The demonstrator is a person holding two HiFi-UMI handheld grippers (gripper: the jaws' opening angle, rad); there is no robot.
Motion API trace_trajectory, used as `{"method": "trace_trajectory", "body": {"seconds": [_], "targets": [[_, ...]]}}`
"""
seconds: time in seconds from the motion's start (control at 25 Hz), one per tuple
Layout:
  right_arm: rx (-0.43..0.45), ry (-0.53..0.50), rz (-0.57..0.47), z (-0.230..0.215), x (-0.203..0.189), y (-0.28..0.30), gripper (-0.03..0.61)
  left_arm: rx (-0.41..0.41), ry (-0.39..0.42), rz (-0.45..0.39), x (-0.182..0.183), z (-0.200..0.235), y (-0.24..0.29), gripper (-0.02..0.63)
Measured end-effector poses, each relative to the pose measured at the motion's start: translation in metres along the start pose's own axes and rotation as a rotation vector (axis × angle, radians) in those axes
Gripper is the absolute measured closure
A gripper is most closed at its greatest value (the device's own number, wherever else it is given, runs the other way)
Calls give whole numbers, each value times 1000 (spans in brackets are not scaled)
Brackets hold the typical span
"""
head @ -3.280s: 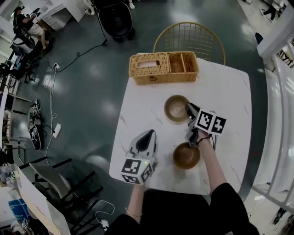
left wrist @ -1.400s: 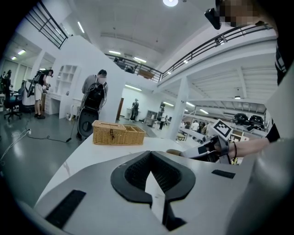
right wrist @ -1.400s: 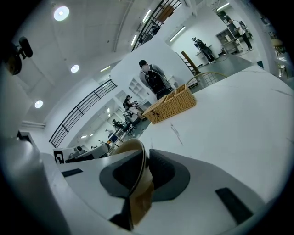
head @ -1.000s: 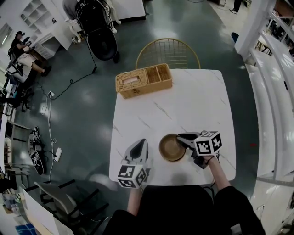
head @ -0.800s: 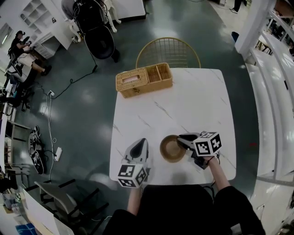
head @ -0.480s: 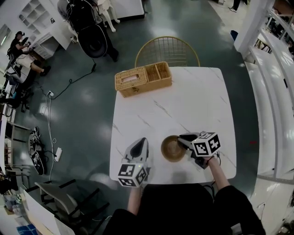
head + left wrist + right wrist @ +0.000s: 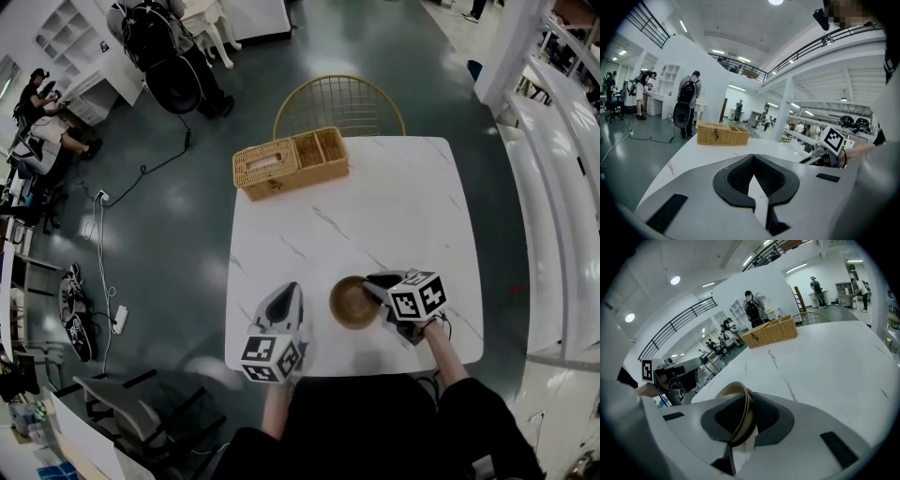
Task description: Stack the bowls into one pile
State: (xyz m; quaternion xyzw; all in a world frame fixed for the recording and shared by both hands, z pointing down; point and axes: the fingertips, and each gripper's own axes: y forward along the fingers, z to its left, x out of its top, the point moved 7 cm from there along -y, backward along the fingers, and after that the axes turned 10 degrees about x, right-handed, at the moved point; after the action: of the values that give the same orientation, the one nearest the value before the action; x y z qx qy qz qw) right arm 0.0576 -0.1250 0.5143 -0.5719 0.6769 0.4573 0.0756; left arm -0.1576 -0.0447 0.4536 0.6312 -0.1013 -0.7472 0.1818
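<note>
The white marble table [image 7: 403,206] carries a wicker basket [image 7: 290,161] at its far left corner. Near the front edge the left gripper [image 7: 287,292] hovers clenched and empty. The right gripper [image 7: 373,283] pinches the rim of the brown bowl [image 7: 352,302], seemingly nested in another. It is best seated level before the rim is released. No writing is readable.

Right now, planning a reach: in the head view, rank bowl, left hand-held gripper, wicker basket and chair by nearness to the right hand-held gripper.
1. Bowl, in its jaws.
2. Left hand-held gripper, bowl's other side.
3. Wicker basket, far edge.
4. Chair, beyond table.
</note>
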Motion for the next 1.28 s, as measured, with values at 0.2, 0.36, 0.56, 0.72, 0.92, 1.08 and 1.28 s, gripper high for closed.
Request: {"method": "trace_trajectory", "body": {"seconds": [0.2,0.36,0.56,0.72,0.92,1.08,1.28], "targets": [[-30,-38,0,-2,0,-1,534,-3,0,0,0,-2,4,600],[-26,-46,-4,3,2,0,531,-5,-3,0,2,0,3,600],[-24,-33,-43,8,1,0,492,-10,-1,-4,3,0,1,600],[-66,-53,-67,6,3,-3,443,-12,0,-10,5,-1,2,600],[-44,9,-119,4,4,-13,443,-21,7,-20,9,-3,2,600],[26,65,-169,7,6,-23,462,-32,15,-35,14,-6,1,600],[101,97,-284,18,14,-42,529,-57,27,-60,23,-11,-4,600]]}}
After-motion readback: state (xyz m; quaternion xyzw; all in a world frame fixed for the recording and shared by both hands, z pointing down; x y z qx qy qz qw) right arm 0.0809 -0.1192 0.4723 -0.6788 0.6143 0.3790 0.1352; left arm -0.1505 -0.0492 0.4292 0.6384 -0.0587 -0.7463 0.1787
